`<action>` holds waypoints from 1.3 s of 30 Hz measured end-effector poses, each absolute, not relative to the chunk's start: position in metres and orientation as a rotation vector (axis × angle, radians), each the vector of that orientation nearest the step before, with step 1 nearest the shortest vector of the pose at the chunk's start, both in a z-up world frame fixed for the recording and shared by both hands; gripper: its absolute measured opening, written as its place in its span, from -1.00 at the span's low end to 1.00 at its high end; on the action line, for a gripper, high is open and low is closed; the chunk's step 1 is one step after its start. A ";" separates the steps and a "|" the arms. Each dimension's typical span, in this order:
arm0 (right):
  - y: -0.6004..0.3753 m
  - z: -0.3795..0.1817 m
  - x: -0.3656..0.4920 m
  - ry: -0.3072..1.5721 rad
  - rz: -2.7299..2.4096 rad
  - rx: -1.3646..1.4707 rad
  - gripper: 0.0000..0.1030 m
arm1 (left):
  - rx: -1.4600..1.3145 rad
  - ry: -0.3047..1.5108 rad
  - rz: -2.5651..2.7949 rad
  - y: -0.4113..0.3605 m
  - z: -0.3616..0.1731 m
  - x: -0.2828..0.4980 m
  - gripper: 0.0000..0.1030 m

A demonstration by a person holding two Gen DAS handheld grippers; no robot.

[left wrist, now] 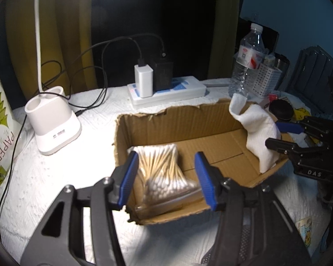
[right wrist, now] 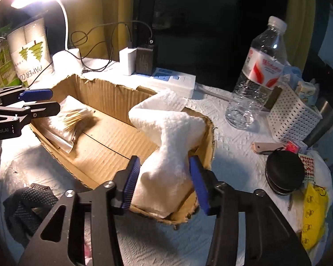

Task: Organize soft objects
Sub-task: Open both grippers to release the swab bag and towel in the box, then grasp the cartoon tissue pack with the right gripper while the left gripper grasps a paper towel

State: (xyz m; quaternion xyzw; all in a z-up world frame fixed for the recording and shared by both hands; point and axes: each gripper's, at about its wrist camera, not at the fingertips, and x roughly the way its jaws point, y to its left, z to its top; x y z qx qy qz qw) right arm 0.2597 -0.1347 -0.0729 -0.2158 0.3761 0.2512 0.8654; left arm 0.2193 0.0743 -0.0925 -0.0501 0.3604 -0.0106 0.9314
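Left wrist view: we're holding the left gripper at bottom center, jaws standing about halfway open w/ the bag of cotton swabs sitting between the blue pads, pads not pressing on it as far as we can tell. The bag is lying in the lower left corner of the cardboard box, mid frame. At the box's right end a folded white towel is leaning up over the rim, and the right gripper is coming in from the right edge beside it. Lamp base is sitting at left, power strip behind the box, water bottle upper right.

Right wrist view: we're holding the right gripper at bottom center, jaws roughly half open, the white towel standing between the pads; can't tell if they're touching it. Towel is draping over the box's right end. Swabs bag is lying at the box's left end, w/ the left gripper hanging just above it at the left edge. Bottle is standing upper right, white basket beside it.
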 end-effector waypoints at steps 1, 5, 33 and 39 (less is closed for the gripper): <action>-0.136 -0.070 0.258 0.781 0.524 -0.449 -0.03 | -0.102 0.732 -0.021 0.074 -0.090 0.217 0.05; -0.142 -0.059 0.248 0.754 0.516 -0.427 -0.03 | -0.093 0.703 -0.016 0.070 -0.080 0.203 0.06; -0.168 -0.032 0.141 0.715 0.547 -0.291 0.21 | -0.084 0.637 -0.106 0.016 -0.052 0.111 0.57; -0.176 -0.049 0.120 0.740 0.544 -0.303 0.71 | -0.084 0.664 -0.128 0.004 -0.063 0.099 0.57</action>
